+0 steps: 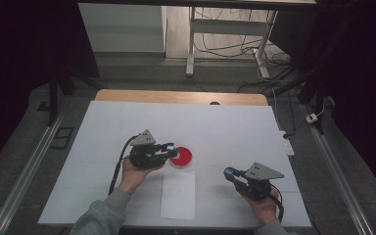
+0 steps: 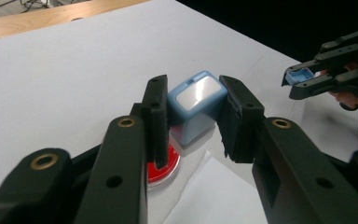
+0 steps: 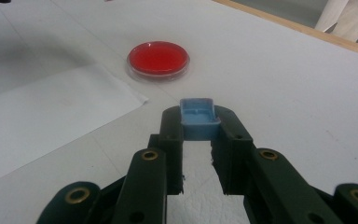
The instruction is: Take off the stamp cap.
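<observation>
Starting at the left of the high view: left gripper (image 1: 171, 151) clamped on a small blue stamp (image 2: 196, 105), jaws pointing toward 3 o'clock across the desk (image 1: 225, 127). Seen along that gripper's own view, pads pressing the stamp's two sides, silver label tipped up toward the camera, base aimed down and away. Tilted, then, not square to the desk.

Directly beneath the stamp's base: a round red ink pad (image 1: 183, 156), its near rim tucked under the left jaw (image 2: 161, 170). Touching the red or hovering just above it: cannot tell from these angles. Judged to be the inking step, so the relation that counts is vertical, with stamp over pad and almost nothing left to travel sideways. Probably worth levelling the base before pressing down, so as not to ink one edge alone.

From the pad, at about 6 o'clock and just beside it: a white sheet of paper (image 1: 177, 194), long axis running 12 to 6, most likely the place for the print. Much nearer the left gripper than the right.

Further right, at roughly 4 o'clock from the pad and well apart from it: right gripper (image 1: 231, 172) closed on a small blue cap (image 3: 196, 119), hollow side up, jaws pointing toward 10 o'clock. Parked off the paper's right edge, clear of the left hand's likely path.
</observation>
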